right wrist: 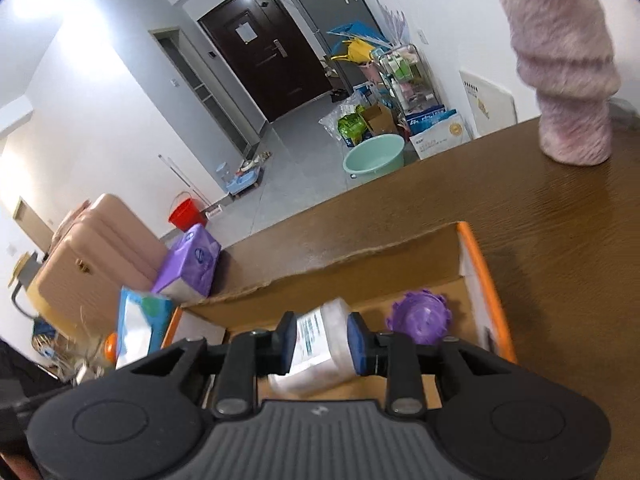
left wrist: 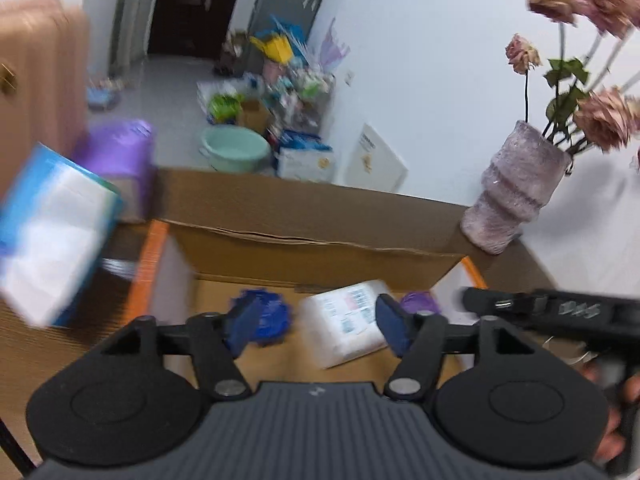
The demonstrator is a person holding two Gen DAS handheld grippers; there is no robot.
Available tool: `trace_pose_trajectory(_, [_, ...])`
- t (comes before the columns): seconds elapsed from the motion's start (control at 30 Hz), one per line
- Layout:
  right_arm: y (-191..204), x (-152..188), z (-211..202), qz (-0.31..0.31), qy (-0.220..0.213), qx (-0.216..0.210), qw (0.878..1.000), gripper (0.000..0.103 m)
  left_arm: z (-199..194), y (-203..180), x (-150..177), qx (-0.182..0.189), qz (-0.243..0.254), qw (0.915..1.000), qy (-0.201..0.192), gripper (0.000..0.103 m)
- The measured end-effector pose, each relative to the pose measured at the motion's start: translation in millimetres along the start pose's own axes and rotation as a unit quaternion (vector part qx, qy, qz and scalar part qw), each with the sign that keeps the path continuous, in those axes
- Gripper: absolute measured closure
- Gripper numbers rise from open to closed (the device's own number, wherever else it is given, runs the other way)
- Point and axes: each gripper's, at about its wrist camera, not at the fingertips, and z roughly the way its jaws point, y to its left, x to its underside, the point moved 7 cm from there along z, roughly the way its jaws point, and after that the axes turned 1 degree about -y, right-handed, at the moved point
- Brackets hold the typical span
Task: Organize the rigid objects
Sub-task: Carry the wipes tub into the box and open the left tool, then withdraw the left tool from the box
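Black plastic left gripper [left wrist: 316, 322] and right gripper [right wrist: 322, 340], alike in build. Ribbed grey centre plates, round side discs, silver pivot screws, blue pads [left wrist: 390, 320] on fingers.

Left wrist view smeared by motion: blue-and-white tissue pack [left wrist: 52, 236] at left edge blurred, print unreadable. Pink suitcase [left wrist: 36, 68] cut by the left edge. Dried flowers [left wrist: 588, 60] blurred, upper blooms cut off at right. Blue knobbly object [left wrist: 270, 314] in the cardboard box [left wrist: 320, 224] partly behind the left gripper's finger [left wrist: 242, 324]; identity unclear. Right wrist view: pink vase [right wrist: 560, 60] cropped at top; label on white packet [right wrist: 320, 344] too blurred to read.
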Motion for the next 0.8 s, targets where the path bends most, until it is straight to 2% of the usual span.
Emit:
trace_pose_trajectory(0.03, [1.7,2.3,-9.4,-0.006,0.001,0.002,1.000,0.067,-10.2,0.6,2.0,-0.010,0.016,0.9998,-0.003,0.036])
trace_pose_trajectory(0.1, [6.3,9.1,-39.4,-0.026,-0.007,0.007,1.000,0.062,-35.4,3.2,11.7,-0.030,0.042,0.9986,-0.007,0.034])
trace_pose_trajectory(0.2, [15.8,22.3,-79.6,-0.063,-0.017,0.025,0.998,0.059,-73.8,5.5,28.9,-0.052,0.066,0.9964,-0.012,0.030])
trace_pose_trajectory(0.27, [25.4,33.5,-105.6,-0.088,-0.024,0.028,0.995,0.055,-97.0,8.2,39.5,-0.059,0.077,0.9951,-0.019,0.025])
trace_pose_trajectory(0.33, [37.5,46.1,-128.8,-0.117,-0.037,0.029,0.992,0.045,-121.1,9.0,51.5,-0.066,0.083,0.9940,-0.027,0.023])
trace_pose_trajectory(0.47, [58.7,77.3,-165.8,-0.169,-0.059,0.030,0.983,0.039,-164.9,10.1,76.2,-0.073,0.093,0.9921,-0.041,0.018])
trace_pose_trajectory(0.53, [67.9,97.0,-181.2,-0.187,-0.074,0.020,0.979,0.033,-189.0,10.7,90.1,-0.078,0.103,0.9899,-0.058,0.014])
trace_pose_trajectory(0.63, [78.8,135.5,-203.0,-0.216,-0.104,0.016,0.971,0.031,-222.3,10.2,115.6,-0.078,0.110,0.9849,-0.109,0.007])
trace_pose_trajectory(0.7, [81.9,157.0,-214.3,-0.227,-0.119,0.010,0.966,0.030,-239.3,10.8,138.4,-0.079,0.102,0.9820,-0.138,0.006])
trace_pose_trajectory(0.8, [84.7,189.4,-230.7,-0.234,-0.139,0.011,0.962,0.027,-256.7,11.6,170.3,-0.086,0.089,0.9794,-0.159,0.004])
